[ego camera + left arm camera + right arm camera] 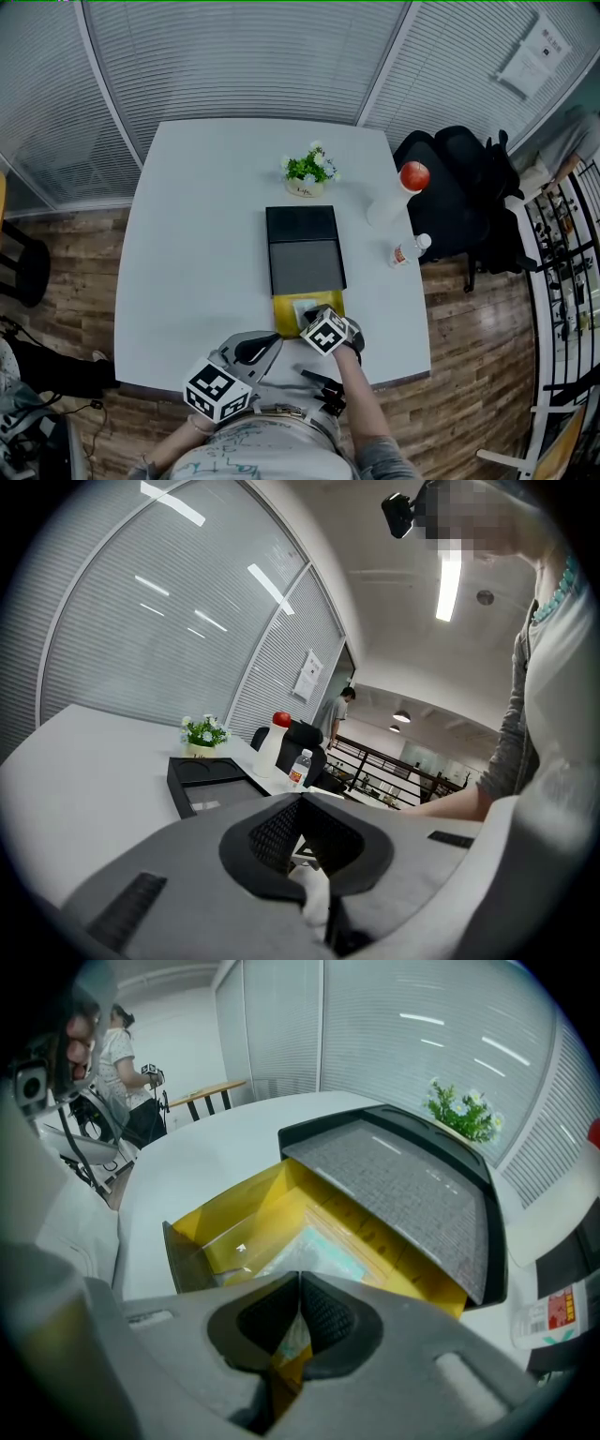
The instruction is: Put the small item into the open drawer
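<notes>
A black drawer unit point(302, 225) point(403, 1180) point(202, 775) stands mid-table, and its yellow drawer point(284, 314) point(234, 1213) is pulled open toward me. My right gripper point(317, 323) point(299, 1277) points steeply down into the drawer. It is shut on the near edge of a thin white-and-teal packet point(314, 1246) point(304, 307), which reaches down onto the drawer floor. My left gripper point(270, 347) point(302, 799) hovers at the table's front edge, left of the drawer. Its jaws are shut and hold nothing.
Behind the unit stands a small potted plant point(307, 173) point(203, 735). At the table's right edge are a white bottle with a red cap point(398, 192) and a small water bottle point(410, 249). A black chair point(459, 187) sits beyond that edge. A person stands far off.
</notes>
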`<state>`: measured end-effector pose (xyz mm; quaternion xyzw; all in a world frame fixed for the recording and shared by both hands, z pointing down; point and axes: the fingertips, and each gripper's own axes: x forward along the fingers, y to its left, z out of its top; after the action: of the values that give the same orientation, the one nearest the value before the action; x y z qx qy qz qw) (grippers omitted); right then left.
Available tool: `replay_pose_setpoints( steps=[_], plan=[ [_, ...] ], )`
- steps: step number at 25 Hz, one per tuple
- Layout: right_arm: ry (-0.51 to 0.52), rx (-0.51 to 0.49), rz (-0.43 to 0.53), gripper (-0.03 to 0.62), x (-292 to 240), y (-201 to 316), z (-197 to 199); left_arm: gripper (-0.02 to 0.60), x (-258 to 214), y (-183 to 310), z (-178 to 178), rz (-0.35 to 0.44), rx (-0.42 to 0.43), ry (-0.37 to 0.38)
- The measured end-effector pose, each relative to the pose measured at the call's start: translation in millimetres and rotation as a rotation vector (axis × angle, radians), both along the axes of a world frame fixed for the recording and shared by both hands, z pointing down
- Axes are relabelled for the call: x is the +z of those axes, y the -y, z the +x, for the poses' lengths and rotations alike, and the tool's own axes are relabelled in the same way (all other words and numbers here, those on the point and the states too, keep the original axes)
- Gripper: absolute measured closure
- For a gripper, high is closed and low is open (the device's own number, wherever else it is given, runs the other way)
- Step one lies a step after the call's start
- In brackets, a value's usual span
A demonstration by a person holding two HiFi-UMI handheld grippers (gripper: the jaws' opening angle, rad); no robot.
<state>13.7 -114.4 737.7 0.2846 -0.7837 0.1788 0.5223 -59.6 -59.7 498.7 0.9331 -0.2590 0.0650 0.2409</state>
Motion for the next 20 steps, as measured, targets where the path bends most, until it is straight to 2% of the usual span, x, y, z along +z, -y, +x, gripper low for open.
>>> replay_pose_setpoints(
  steps=[20],
  plan=[
    [0.030,-0.001,-0.011,0.586,0.8,1.5,-0.5,0.584,-4.5,-22.2,5.0,0.033,0.019,-0.001]
  ],
)
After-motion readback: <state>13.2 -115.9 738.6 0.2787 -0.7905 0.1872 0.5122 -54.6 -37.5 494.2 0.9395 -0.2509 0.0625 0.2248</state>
